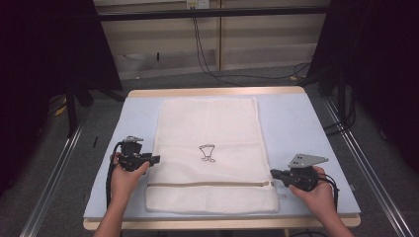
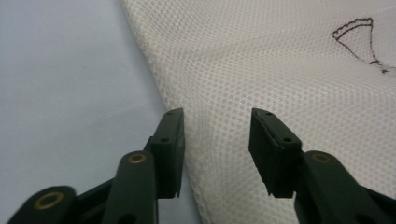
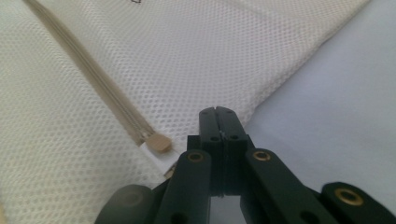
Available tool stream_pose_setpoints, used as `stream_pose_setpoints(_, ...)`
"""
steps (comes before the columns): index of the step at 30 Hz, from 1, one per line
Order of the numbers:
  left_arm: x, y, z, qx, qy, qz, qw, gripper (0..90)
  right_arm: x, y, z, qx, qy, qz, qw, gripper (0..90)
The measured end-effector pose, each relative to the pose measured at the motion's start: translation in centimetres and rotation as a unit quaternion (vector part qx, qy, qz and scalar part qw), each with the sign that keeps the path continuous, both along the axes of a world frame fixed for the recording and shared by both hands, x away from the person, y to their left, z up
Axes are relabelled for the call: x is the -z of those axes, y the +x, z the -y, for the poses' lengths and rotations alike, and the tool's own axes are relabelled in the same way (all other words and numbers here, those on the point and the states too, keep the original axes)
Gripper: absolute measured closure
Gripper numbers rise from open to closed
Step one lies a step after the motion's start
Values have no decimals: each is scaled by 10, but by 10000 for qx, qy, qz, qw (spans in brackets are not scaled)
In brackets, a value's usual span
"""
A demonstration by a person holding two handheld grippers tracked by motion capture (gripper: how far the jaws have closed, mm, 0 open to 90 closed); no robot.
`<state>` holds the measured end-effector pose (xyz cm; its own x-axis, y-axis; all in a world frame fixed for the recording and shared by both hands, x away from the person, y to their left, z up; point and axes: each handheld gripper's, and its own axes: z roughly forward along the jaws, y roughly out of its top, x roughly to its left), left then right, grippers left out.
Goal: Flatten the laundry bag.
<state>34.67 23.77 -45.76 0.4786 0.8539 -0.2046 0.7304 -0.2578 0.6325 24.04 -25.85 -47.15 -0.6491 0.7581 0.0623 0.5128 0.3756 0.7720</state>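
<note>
Mesh bag (image 1: 207,153) lies flat mid-table, long axis running from near edge to far edge, zipper (image 1: 207,184) across it close to the near edge. Small drawn logo (image 1: 207,152) roughly at bag centre. Table (image 1: 291,123) has a pale blue top.

Left claw (image 1: 157,159) at the bag's left edge, abt a third up from the near edge. In the left gripper view I see its jaws apart, nothing pinched: left jaw over the bag's edge where it meets the table, right jaw over the mesh. So released, mesh under the gap but not gripped.

Right claw (image 1: 272,174) at the bag's right edge, just by the zipper end. Right gripper view: jaws clenched tight together, nothing between them afaict. Zipper pull (image 3: 159,143) sits just left of the tips, near but apart. Tips sit over the bag's edge.
</note>
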Motion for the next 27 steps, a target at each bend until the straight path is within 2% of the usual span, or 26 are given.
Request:
stream_pose_setpoints(5, -1, 1, 4, -10, 48, 93, 9999, 422, 2, -4, -8, -181, -2, -62, 9998, 900)
stream_pose_setpoints(8, 0, 2, 4, -26, 36, 86, 10000, 342, 3, -6, -9, -140, 15, -129, 9998, 900)
stream_pose_setpoints(11, -1, 2, 5, -31, 3, 110, 9999, 297, 2, -8, -8, -116, 14, -138, 9998, 900)
stream_pose_setpoints(16, -2, 2, 10, 77, -65, 83, 9999, 239, 3, -11, -10, -121, 49, -230, 9997, 900)
stream_pose_setpoints(19, -1, 1, 16, 176, -119, 51, 9998, 209, 3, -11, -12, -152, 48, -185, 9997, 900)
stream_pose_setpoints(21, -2, 1, 19, 235, -160, 20, 9996, 200, 2, -11, -13, -144, 94, -182, 9997, 900)
stream_pose_setpoints(22, -3, 0, 22, 293, -208, 6, 9994, 200, 1, -11, -13, -189, 199, -176, 9995, 900)
stream_pose_setpoints(23, -4, 0, 23, 327, -172, 28, 9993, 198, 1, -11, -14, -192, 207, -177, 9994, 900)
stream_pose_setpoints(26, -5, -1, 26, 328, -277, 7, 9991, 190, 1, -11, -16, -229, 205, -183, 9994, 900)
stream_pose_setpoints(27, -5, -2, 28, 417, -288, -13, 9987, 190, 1, -10, -20, -315, 216, -160, 9991, 900)
